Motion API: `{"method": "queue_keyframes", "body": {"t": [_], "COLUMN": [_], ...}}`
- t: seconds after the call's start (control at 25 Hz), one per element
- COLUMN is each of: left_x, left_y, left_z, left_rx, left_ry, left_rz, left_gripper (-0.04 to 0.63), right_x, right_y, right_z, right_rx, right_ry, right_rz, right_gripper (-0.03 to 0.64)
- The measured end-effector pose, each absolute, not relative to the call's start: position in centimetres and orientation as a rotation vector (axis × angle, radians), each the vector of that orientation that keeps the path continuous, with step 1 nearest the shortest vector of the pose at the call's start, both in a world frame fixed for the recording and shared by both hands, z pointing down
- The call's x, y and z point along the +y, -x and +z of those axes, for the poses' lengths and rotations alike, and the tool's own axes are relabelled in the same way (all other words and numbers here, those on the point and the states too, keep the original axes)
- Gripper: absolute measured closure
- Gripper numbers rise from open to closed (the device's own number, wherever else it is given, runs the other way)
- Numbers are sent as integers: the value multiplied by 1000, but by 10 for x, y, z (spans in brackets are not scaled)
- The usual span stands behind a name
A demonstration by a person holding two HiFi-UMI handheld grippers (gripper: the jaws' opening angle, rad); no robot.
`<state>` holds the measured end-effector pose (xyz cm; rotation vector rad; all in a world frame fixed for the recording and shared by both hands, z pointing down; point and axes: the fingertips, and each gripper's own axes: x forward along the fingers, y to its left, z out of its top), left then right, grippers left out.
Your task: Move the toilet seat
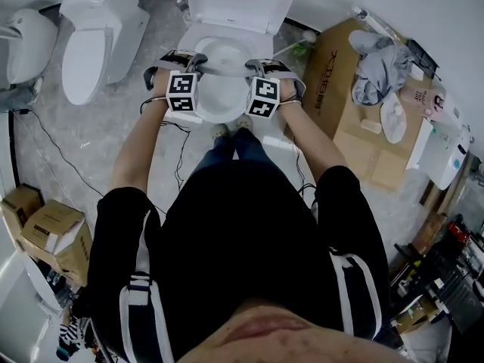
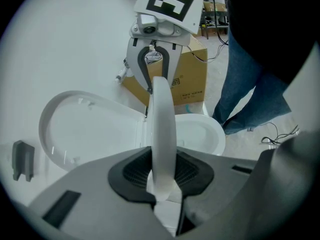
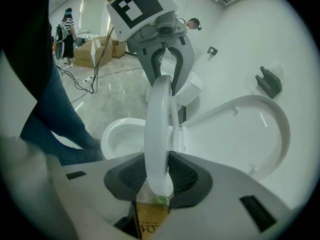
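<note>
The white toilet seat [image 1: 224,66] is raised off the bowl [image 1: 219,97], with the lid [image 1: 242,2] standing open behind it. My left gripper [image 1: 194,63] is shut on the seat's left side and my right gripper [image 1: 257,66] on its right side. In the left gripper view the seat [image 2: 163,129] runs edge-on from between the dark pads [image 2: 132,171] of my left gripper [image 2: 162,173] to the right gripper [image 2: 152,76] opposite. The right gripper view mirrors this: the seat [image 3: 157,129] sits in my right gripper [image 3: 157,176], with the left gripper [image 3: 165,71] beyond, the lid [image 3: 240,134] at right and the bowl [image 3: 120,134] at left.
A second toilet [image 1: 98,36] stands to the left. An opened cardboard box [image 1: 340,82] with a grey cloth [image 1: 378,70] lies right of the bowl. More boxes [image 1: 53,233] are at lower left. Cables [image 1: 60,157] trail over the floor. The person's feet [image 1: 231,127] stand just before the bowl.
</note>
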<state>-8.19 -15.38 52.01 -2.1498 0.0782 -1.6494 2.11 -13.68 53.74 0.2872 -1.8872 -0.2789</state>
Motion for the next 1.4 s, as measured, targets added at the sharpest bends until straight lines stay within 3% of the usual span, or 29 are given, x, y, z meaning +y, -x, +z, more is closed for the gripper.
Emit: {"method": "queue_keyframes", "body": {"t": [1.4], "left_x": [-259], "left_y": [56], "left_z": [467], "left_rx": [156], "left_ry": [2137], "left_rz": [-1592], "left_gripper": [529], "right_x": [-234], "right_y": [-42], "right_z": [482], "right_rx": [-2026], "right_ry": [-406], "right_rz": [-151], "right_gripper": [509]}}
